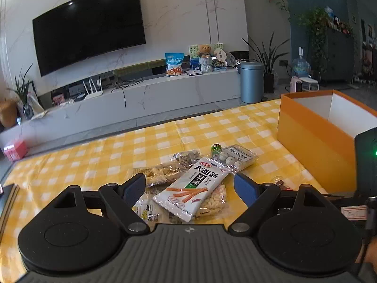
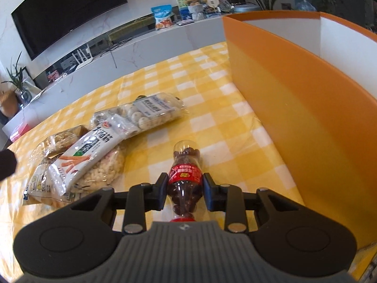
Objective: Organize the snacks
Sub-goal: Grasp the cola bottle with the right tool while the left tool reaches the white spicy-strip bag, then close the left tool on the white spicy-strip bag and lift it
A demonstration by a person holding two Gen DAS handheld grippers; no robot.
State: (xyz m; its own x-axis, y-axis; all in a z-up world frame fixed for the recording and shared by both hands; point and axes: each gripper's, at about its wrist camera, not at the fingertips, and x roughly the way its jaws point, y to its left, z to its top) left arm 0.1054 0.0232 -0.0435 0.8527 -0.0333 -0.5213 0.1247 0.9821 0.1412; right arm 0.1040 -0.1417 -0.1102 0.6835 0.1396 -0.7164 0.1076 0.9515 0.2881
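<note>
Wall television (image 1: 88, 27), teddy bear (image 1: 205, 50), grey bin (image 1: 251, 82), perhaps a router (image 1: 93, 89).

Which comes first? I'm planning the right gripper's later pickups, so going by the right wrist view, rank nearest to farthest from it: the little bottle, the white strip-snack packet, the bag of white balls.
1. Little bottle, clamped between the right gripper fingers.
2. White strip-snack packet, to the left, atop the pile.
3. Bag of white balls, farther ahead, left of centre.

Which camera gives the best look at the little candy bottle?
The right wrist view: the candy bottle lies centred, clamped in the right tool. The left wrist view shows only a sliver behind its own tool finger.
</note>
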